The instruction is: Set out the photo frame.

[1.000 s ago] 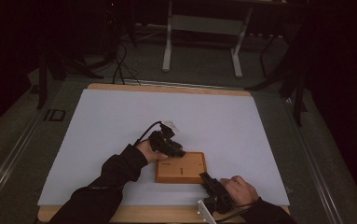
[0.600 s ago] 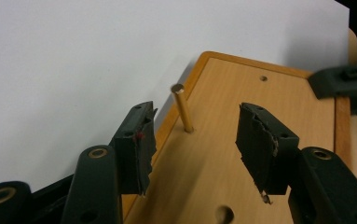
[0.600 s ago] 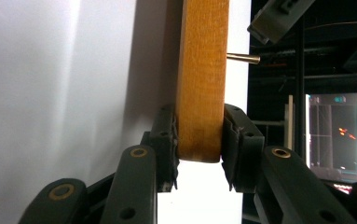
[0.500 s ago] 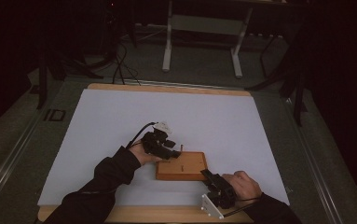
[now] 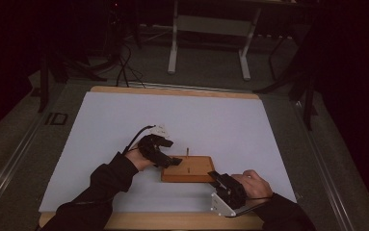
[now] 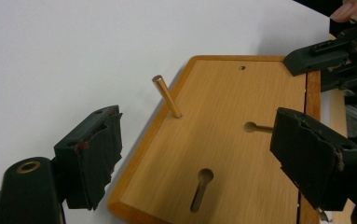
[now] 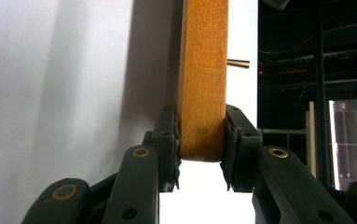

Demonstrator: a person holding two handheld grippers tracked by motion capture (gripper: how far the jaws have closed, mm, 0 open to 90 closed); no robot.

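Plainly flat wooden board [image 6: 241, 154], brass peg [image 6: 167, 97] upright

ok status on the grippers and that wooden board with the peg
Left gripper open, jaws just been opening, nothing between them. Right gripper shut on the wooden board at its edge. Brass peg standing in the board, tilted. Nothing in the way.

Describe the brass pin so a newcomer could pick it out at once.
On the white mat lies a wooden board gripped at one corner by the right gripper. Near its far left corner stands the pin, the one thing upright; the board's other marks are slots and holes.
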